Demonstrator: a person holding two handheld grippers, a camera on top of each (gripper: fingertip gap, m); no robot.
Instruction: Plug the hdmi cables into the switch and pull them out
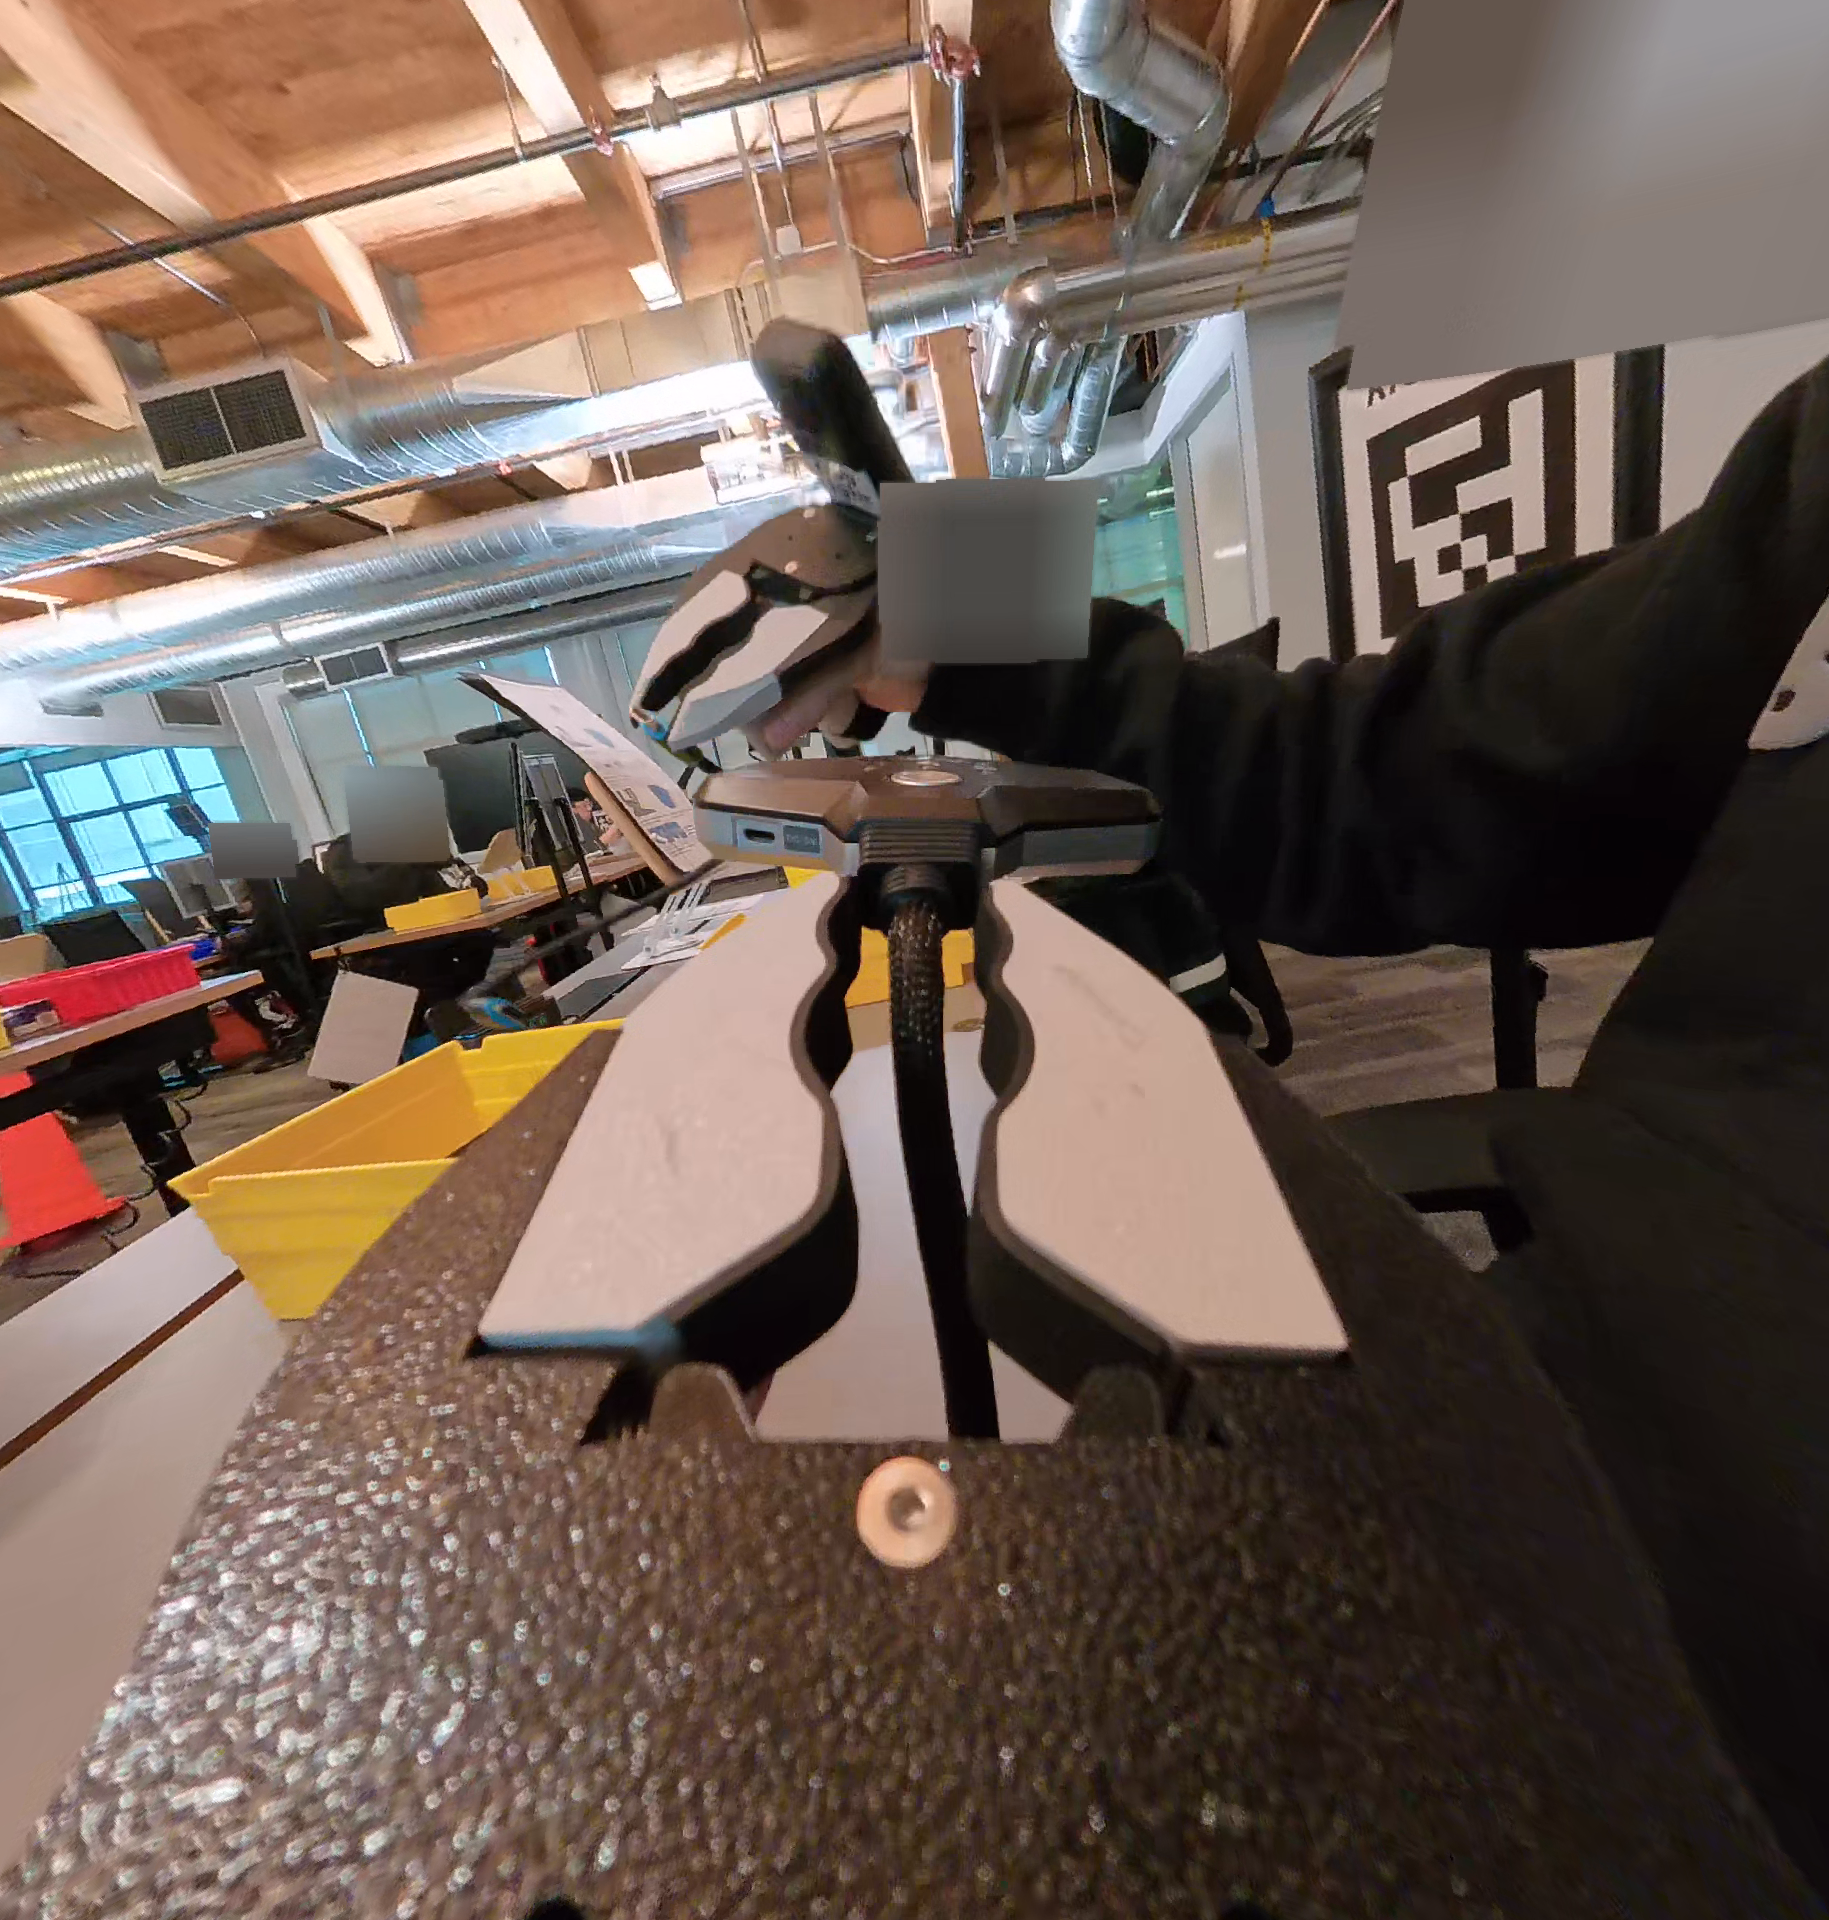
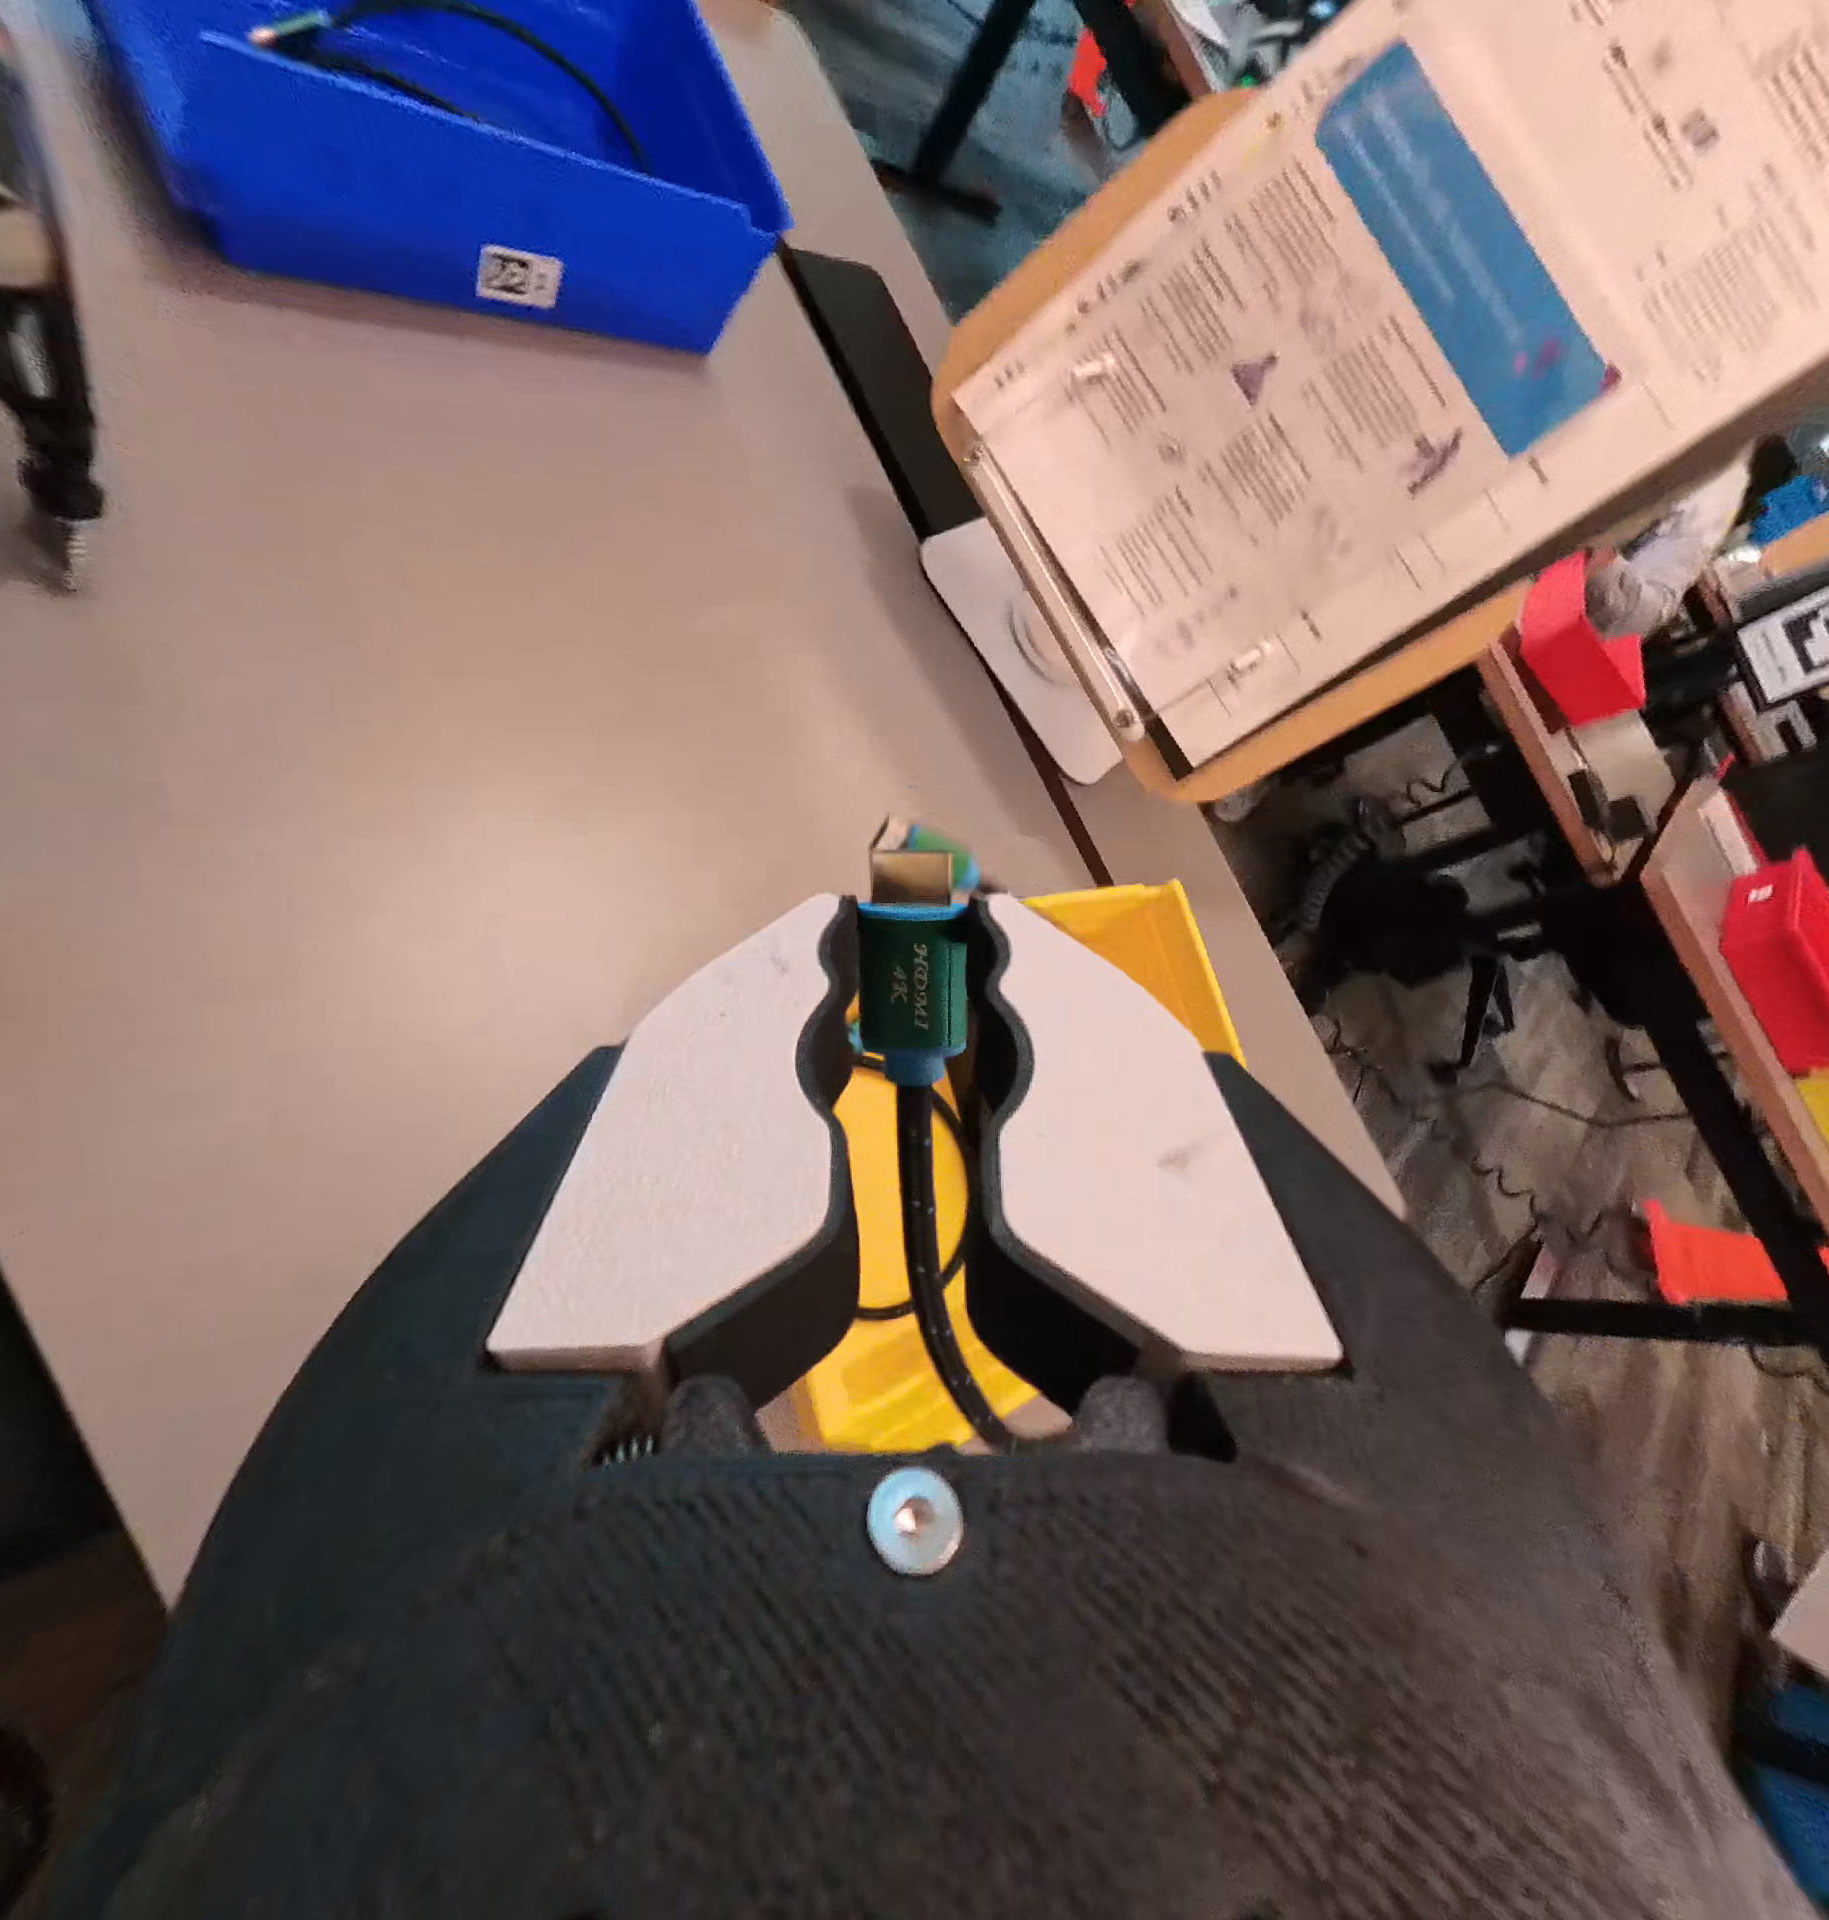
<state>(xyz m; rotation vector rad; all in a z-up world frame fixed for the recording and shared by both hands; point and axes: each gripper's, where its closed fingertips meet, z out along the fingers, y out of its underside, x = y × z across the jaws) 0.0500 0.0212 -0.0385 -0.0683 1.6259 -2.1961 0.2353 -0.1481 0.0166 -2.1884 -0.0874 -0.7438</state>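
Right view motion-blurred; blue bin (image 2: 453,197) cut off by top edge.

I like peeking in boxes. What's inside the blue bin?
A dark cable lies coiled inside the blue bin, one plug end showing. The bin's front wall hides the bottom.

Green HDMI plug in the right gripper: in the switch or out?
Out. The green HDMI plug is clamped in the right gripper, its bare metal tip over the table.

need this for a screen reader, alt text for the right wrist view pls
The right gripper is shut on a green HDMI plug, metal tip forward, above a beige table. A blue bin sits behind, a yellow bin below.
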